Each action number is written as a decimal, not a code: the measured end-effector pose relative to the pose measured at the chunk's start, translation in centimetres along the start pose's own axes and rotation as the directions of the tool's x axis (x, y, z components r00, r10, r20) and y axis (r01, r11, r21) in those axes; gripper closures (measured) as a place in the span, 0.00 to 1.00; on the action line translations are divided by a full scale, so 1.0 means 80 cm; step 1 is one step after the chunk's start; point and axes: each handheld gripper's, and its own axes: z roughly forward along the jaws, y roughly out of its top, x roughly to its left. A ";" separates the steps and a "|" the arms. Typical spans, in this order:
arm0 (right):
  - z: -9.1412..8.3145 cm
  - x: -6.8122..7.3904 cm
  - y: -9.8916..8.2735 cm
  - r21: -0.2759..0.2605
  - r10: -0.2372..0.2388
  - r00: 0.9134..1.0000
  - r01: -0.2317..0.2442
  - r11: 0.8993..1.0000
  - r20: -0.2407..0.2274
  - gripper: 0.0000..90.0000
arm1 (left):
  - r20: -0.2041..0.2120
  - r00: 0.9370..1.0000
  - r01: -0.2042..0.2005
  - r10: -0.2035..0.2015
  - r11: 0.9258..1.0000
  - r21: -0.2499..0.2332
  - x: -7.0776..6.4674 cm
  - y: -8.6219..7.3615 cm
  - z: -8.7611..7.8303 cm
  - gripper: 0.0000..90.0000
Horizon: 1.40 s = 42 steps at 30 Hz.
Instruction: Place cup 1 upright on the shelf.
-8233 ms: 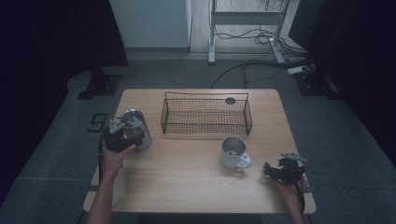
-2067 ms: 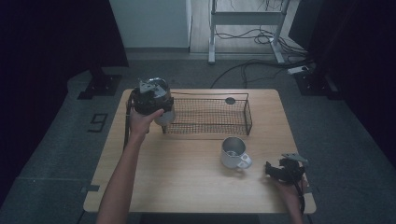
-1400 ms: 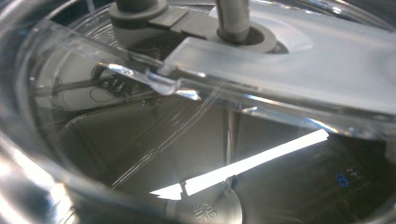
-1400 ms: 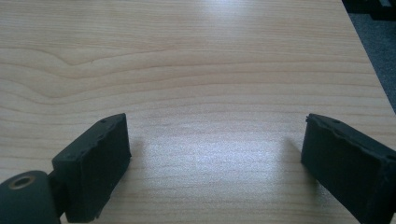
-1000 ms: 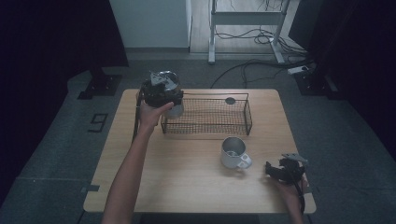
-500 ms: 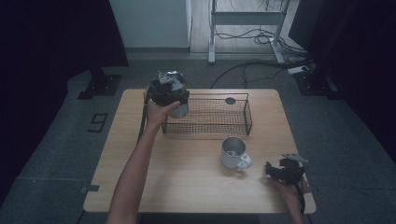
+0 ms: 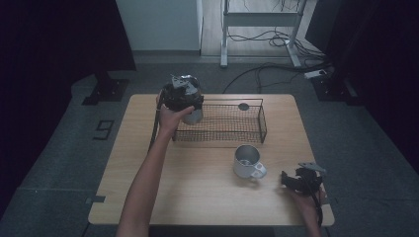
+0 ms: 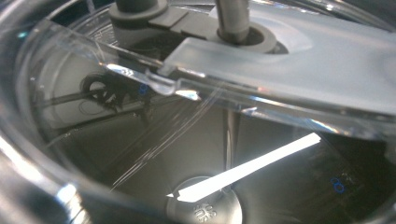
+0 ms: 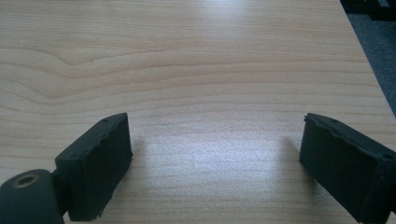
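In the high view the left gripper [image 7: 184,96] is raised over the far left corner of the wire basket [image 7: 260,122], and its jaws grip a clear lidded jar [image 7: 193,114], which hangs at that corner, partly over the basket's left end. The person's left forearm stretches diagonally up from the bottom edge to reach it. The left gripper view looks straight into the jar [image 8: 196,140] from very close: a clear rim, a pale lid with grey fittings across the top, and a shiny metal bottom with a bright streak of reflected light. The basket sits along the far edge of the wooden table [image 7: 197,197], with 1 small dark disc [image 7: 243,106] near its back wall. A metal mug [image 7: 247,161] stands upright in front of the basket, handle turned toward the right. The right gripper [image 7: 300,180] rests near the table's right front corner, well apart from the mug; the right gripper view shows its 2 black jaws spread wide over bare tabletop [image 9: 205,84], with nothing between them.
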 end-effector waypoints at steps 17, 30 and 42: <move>0.000 0.000 0.000 0.000 0.000 1.000 0.000 1.000 0.000 0.10 | -0.001 1.000 0.016 -0.016 1.000 0.019 -0.001 -0.004 0.024 0.05; 0.000 0.000 0.000 0.000 -0.001 1.000 0.001 1.000 0.000 0.10 | 0.013 1.000 -0.006 0.006 0.999 0.043 -0.013 -0.011 0.045 0.05; 0.000 0.000 0.000 0.000 0.000 1.000 0.000 1.000 -0.001 0.10 | 0.003 1.000 0.000 -0.001 0.997 0.080 -0.013 -0.025 0.061 0.05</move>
